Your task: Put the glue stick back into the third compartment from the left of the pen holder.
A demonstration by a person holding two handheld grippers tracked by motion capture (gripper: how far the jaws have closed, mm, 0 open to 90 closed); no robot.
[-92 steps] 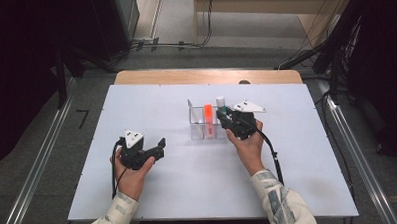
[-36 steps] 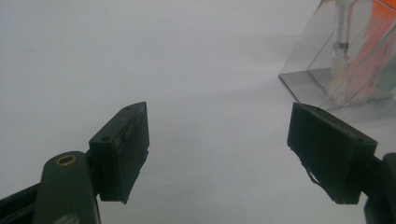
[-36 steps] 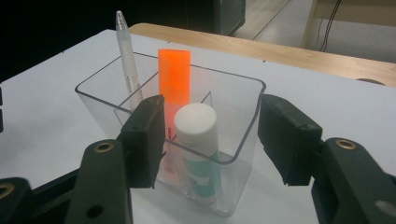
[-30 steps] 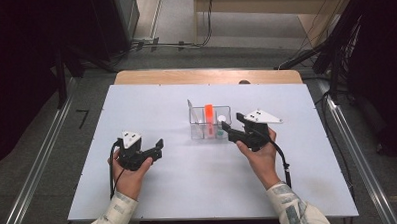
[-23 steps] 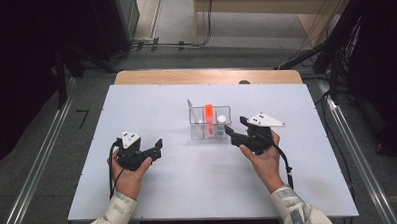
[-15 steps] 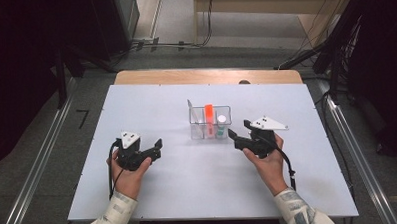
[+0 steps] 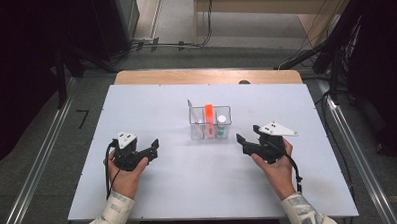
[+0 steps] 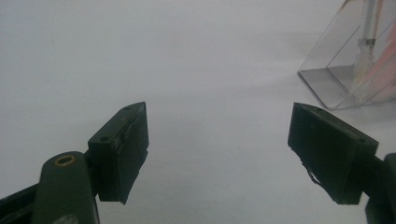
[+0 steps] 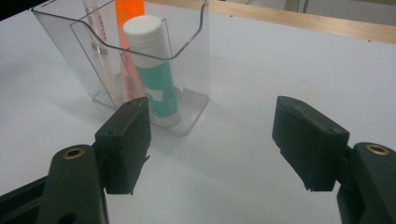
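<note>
A clear plastic holder (image 7: 210, 129) stands at the middle of the white table. In it are an upright orange marker (image 7: 208, 113), a glue stick (image 7: 221, 122) with a white cap and green label, and a thin white pen (image 7: 191, 108) leaning at its left. My right gripper (image 7: 241, 143) rests to the holder's right, open and empty. In the right gripper view the glue stick (image 9: 154, 70) and the holder (image 9: 194, 51) sit just beyond my open right gripper (image 9: 211, 105). My left gripper (image 7: 152, 147) lies left of the holder, open and empty; its own view has the left gripper (image 8: 217, 116) and the holder's corner (image 8: 327, 81).
The white table top (image 7: 189, 192) has bare room all round the holder. A wooden strip (image 7: 205, 75) runs along its far edge. Metal rails (image 7: 43, 157) flank both sides, and cables lie on the floor beyond.
My right gripper has drawn back from the holder, toward the person and to the right, with the glue stick left standing inside. The left gripper has hardly moved.
</note>
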